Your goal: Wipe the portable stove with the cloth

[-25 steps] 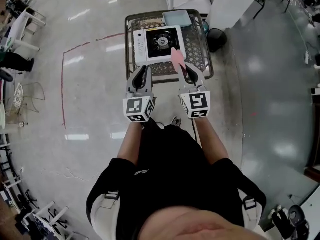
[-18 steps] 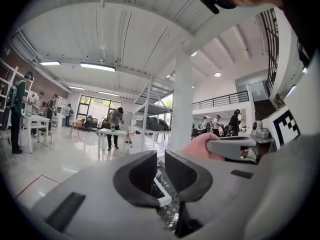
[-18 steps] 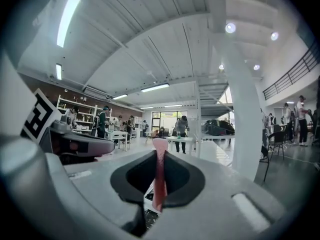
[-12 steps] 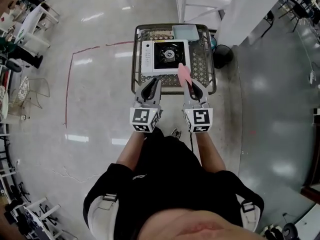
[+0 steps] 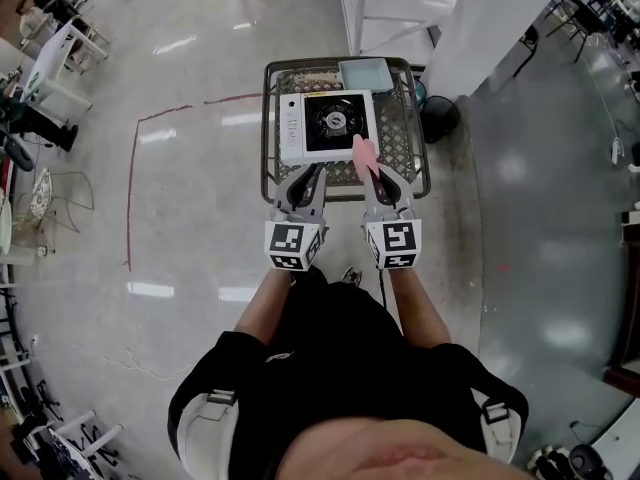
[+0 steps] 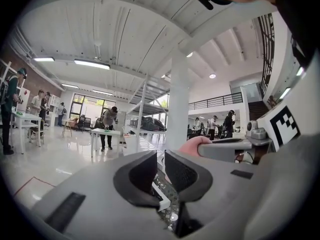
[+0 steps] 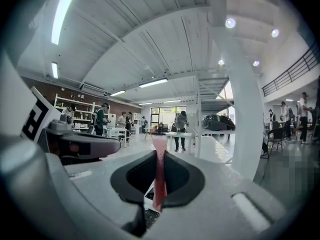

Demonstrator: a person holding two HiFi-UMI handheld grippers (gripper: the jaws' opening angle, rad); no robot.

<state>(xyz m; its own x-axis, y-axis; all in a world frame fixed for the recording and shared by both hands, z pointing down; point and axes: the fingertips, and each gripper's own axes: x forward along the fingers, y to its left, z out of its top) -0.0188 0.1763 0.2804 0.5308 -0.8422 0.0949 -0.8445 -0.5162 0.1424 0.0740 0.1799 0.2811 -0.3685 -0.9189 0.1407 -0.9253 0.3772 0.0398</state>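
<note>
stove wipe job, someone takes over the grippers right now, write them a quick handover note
Left gripper: jaws slightly apart, empty, held over the near edge of the wire table.
Right gripper: shut on the pink cloth, whose free end reaches over the near right corner of the portable stove.
The portable stove sits on the wire table, with a pale tray behind it.
Done: cloth is in the grip. No wiping contact can be seen.
Left: lower the cloth onto the stove top and wipe it.

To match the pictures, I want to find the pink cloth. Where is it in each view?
Head view: cloth at the stove's near right corner.
Left gripper view: cloth right of centre.
Right gripper view: cloth centred, clamped by right tool.
Shared landmark: white stove.
</note>
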